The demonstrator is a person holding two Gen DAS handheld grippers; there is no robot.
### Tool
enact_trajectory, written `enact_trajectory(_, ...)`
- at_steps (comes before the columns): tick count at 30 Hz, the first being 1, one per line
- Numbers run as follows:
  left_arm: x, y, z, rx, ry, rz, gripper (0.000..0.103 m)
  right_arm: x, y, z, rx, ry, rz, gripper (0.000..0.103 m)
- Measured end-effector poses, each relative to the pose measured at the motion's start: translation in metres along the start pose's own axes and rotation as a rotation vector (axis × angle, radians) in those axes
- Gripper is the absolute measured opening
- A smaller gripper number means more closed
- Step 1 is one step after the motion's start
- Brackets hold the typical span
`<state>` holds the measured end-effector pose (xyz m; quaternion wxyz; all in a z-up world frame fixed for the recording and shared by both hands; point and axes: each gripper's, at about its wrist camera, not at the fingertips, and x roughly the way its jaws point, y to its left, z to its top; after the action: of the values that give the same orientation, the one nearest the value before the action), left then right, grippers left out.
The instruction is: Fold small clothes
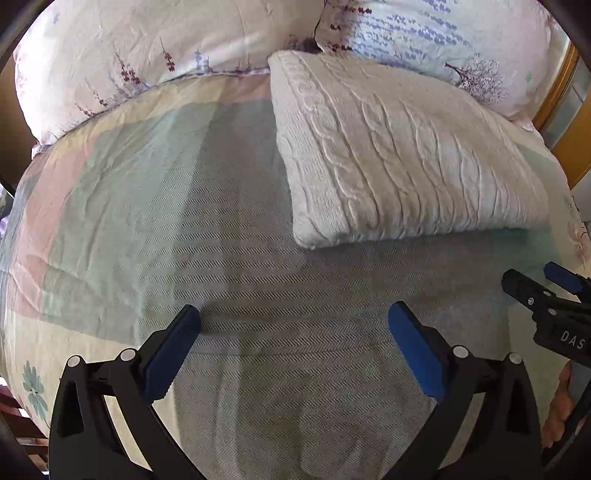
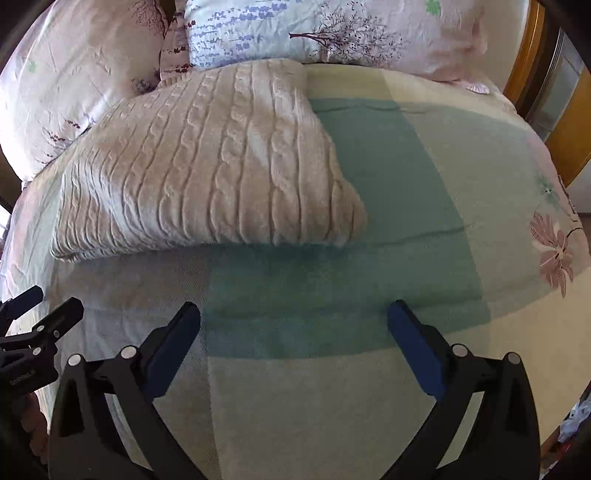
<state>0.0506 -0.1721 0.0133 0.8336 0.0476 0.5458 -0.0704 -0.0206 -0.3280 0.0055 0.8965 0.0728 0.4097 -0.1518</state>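
In the left wrist view, the left gripper (image 1: 294,321) hangs low over the bed, its blue-padded jaws spread wide and released, grasping nothing. Beneath and between them lies a grey striped cloth (image 1: 295,295) with a herringbone weave, spread flat over the bedspread (image 1: 74,206), which is patterned in pale green, pink and cream blocks. Farther off and to the right sits a folded cream cable-knit sweater (image 1: 399,158), resting on the bed with its near edge just beyond the striped cloth. Two floral pillows (image 1: 122,48) line the far side of the bed. At the right edge the right gripper (image 1: 535,288) enters the picture, its jaws parted with a narrow gap and nothing between them.

In the right wrist view, the right gripper (image 2: 294,319) hovers over the bedspread (image 2: 461,177), jaws wide apart and released, nothing held. The cable-knit sweater (image 2: 207,166) lies far and to the left, folded into a thick block, its far corner touching a floral pillow (image 2: 332,33). Near the left edge the left gripper (image 2: 40,306) shows its two jaw tips apart. A wooden bed frame (image 2: 524,55) curves along the far right.
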Motion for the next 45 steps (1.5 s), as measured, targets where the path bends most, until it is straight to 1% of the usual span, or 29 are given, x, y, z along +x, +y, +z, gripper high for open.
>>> enact_trajectory(3,-0.001,-0.004,-0.010,0.029,-0.033,0.035,0.102,-0.002,0.010,-0.007,-0.038,-0.017,-0.039,0.101)
enact_trajectory(5,-0.002,-0.002,-0.013,0.002,-0.040,0.033,0.102,-0.002,0.009,-0.009,-0.031,-0.029,-0.036,0.101)
enact_trajectory(8,-0.002,-0.002,-0.015,-0.003,-0.053,0.041,0.102,-0.003,0.009,-0.010,-0.047,-0.030,-0.036,0.101)
enact_trajectory(19,-0.004,-0.003,-0.015,0.008,-0.051,0.041,0.102,-0.008,0.007,-0.014,-0.052,-0.051,-0.035,0.101)
enact_trajectory(45,-0.003,-0.004,-0.014,0.003,-0.040,0.042,0.102,-0.008,0.005,-0.012,-0.051,-0.047,-0.037,0.101)
